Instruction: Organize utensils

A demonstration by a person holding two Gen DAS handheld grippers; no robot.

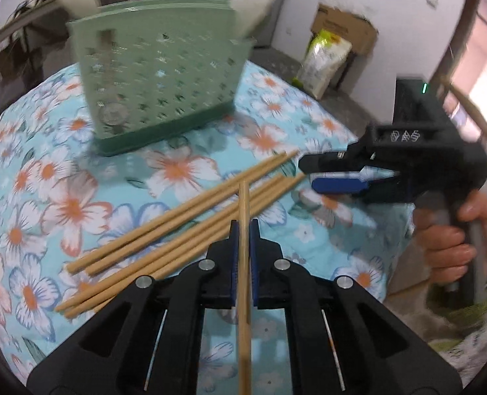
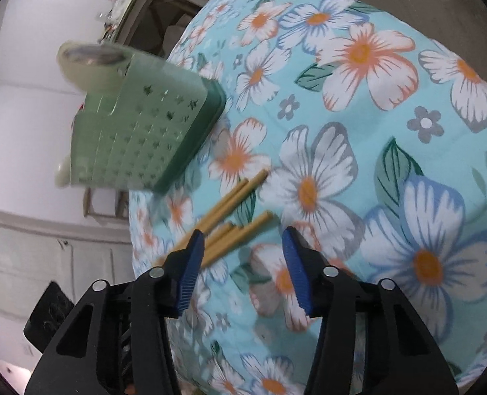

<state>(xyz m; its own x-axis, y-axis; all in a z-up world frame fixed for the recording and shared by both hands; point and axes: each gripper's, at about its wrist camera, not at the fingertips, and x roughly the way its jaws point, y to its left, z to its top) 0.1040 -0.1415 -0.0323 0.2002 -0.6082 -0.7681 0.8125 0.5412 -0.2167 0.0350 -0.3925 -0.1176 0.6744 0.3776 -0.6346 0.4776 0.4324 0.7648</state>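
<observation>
My left gripper (image 1: 243, 223) is shut on one bamboo chopstick (image 1: 243, 263), which runs straight out between the blue pads and hangs above the others. Several more chopsticks (image 1: 177, 220) lie side by side on the flowered tablecloth (image 1: 45, 197). A green perforated utensil holder (image 1: 164, 75) stands behind them with white utensil handles (image 1: 253, 3) sticking out of it. My right gripper (image 2: 243, 232) is open over the far ends of the chopsticks (image 2: 243, 227); its pads touch none of them. In the left wrist view the right gripper (image 1: 306, 174) comes in from the right, held by a hand (image 1: 447, 250).
The round table's edge drops off close behind the holder (image 2: 138, 138) and to its left. A yellow-white bag (image 1: 322, 62) and a cardboard box (image 1: 345, 26) stand on the floor by the wall. A cluttered shelf (image 2: 138, 10) stands beyond the table.
</observation>
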